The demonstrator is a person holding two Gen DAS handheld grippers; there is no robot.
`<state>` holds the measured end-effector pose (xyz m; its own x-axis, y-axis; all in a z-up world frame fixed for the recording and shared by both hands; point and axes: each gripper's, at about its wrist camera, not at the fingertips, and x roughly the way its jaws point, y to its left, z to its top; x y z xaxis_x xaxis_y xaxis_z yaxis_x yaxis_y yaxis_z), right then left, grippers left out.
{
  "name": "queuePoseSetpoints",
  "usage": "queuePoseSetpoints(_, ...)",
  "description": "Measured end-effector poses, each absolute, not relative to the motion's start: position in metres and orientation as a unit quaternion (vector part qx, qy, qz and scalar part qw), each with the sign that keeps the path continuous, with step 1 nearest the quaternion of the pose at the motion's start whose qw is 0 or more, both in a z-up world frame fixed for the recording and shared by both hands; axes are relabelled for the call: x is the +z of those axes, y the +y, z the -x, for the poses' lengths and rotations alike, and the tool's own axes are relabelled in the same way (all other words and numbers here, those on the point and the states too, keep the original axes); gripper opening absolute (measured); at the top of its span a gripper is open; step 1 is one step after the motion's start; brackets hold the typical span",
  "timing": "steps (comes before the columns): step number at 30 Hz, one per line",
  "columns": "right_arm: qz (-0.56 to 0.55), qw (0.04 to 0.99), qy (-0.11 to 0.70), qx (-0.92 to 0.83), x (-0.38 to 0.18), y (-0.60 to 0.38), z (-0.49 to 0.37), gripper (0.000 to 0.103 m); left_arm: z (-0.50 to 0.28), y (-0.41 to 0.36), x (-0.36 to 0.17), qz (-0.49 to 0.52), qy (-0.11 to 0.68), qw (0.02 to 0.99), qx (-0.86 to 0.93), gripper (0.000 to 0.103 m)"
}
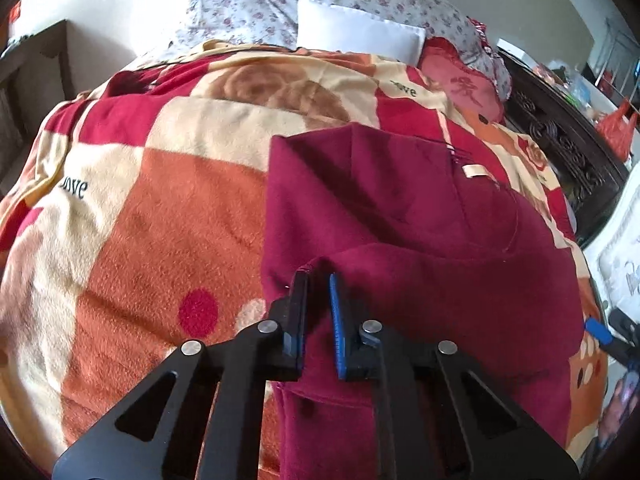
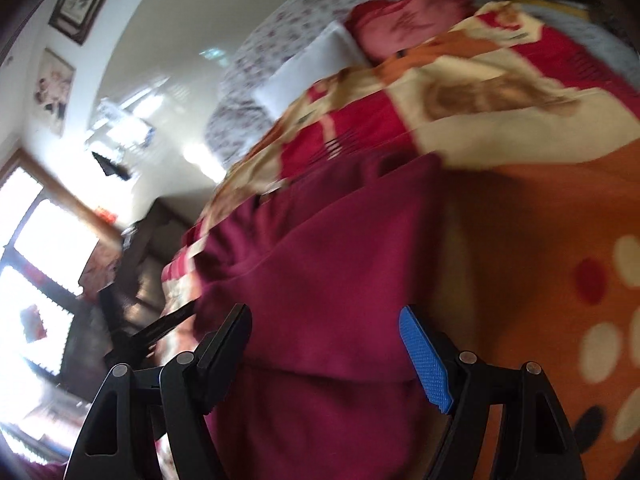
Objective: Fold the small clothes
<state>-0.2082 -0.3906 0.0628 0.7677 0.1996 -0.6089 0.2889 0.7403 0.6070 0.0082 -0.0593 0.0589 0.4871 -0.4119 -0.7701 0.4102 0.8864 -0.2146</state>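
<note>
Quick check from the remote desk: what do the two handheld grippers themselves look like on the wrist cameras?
Both look alike. The left gripper and right gripper have black angular linkage arms with triangular cutouts and round silver pivot pins. On each, one finger carries a blue dimpled pad; the other is plain black. No cables, sleeves or hands show.

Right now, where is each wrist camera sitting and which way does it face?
Left wrist: above the bed, angled down along the left gripper, nearly shut, pinching a fold of the maroon garment; pillows beyond.
Right wrist: rolled and blurred, looking over the open right gripper above the garment; window at left.
Shared: the garment, the patterned blanket, the white pillow.
</note>
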Motion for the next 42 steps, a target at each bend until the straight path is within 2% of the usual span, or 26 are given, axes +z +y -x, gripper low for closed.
queuePoseSetpoints(7,-0.349,0.865,0.348,-0.091,0.060,-0.424,0.191,0.074,-0.005,-0.069,0.087,-0.007,0.413,0.872,-0.261,0.005)
queuePoseSetpoints(15,-0.333,0.852,0.391,-0.102,0.042,-0.432,0.154,0.074,-0.008,-0.065,0.088,-0.002,0.417,0.872,-0.257,0.005)
queuePoseSetpoints(21,-0.386,0.828,0.392,-0.107,0.026,-0.446,0.152,0.074,-0.011,-0.057,0.088,0.023,0.427,0.865,-0.262,0.005)
queuePoseSetpoints(22,-0.386,0.829,0.391,-0.107,0.026,-0.445,0.154,0.074,-0.011,-0.054,0.088,0.026,0.427,0.864,-0.264,0.007)
queuePoseSetpoints(23,-0.382,0.830,0.392,-0.107,0.026,-0.444,0.155,0.074,-0.011,-0.052,0.087,0.024,0.428,0.864,-0.264,0.016)
queuePoseSetpoints(24,-0.380,0.831,0.393,-0.105,0.026,-0.443,0.156,0.074,-0.011,-0.051,0.085,0.022,0.428,0.865,-0.262,0.036)
queuePoseSetpoints(26,-0.380,0.831,0.393,-0.099,0.028,-0.441,0.156,0.074,-0.013,-0.049,0.080,0.023,0.432,0.864,-0.258,0.057)
queuePoseSetpoints(32,-0.360,0.845,0.385,-0.089,0.042,-0.433,0.155,0.074,-0.020,-0.054,0.060,0.014,0.449,0.858,-0.249,0.057)
queuePoseSetpoints(34,-0.352,0.846,0.390,-0.087,0.043,-0.431,0.151,0.074,-0.020,-0.059,0.056,0.008,0.445,0.858,-0.256,0.057)
queuePoseSetpoints(35,-0.351,0.846,0.393,-0.085,0.041,-0.431,0.149,0.074,-0.018,-0.062,0.055,0.001,0.440,0.860,-0.259,0.047)
queuePoseSetpoints(36,-0.349,0.847,0.393,-0.081,0.040,-0.430,0.147,0.074,-0.017,-0.066,0.054,-0.009,0.437,0.861,-0.261,0.020)
queuePoseSetpoints(37,-0.344,0.849,0.394,-0.076,0.038,-0.429,0.145,0.065,-0.017,-0.072,0.052,-0.026,0.439,0.861,-0.256,0.010)
queuePoseSetpoints(38,-0.332,0.855,0.391,-0.075,0.038,-0.427,0.144,0.037,-0.017,-0.074,0.052,-0.034,0.440,0.861,-0.253,0.008)
queuePoseSetpoints(41,-0.302,0.868,0.385,-0.086,0.041,-0.425,0.145,0.018,-0.018,-0.076,0.063,-0.015,0.436,0.859,-0.269,0.006)
queuePoseSetpoints(42,-0.297,0.871,0.382,-0.085,0.045,-0.426,0.146,0.017,-0.018,-0.076,0.071,-0.010,0.427,0.862,-0.274,0.005)
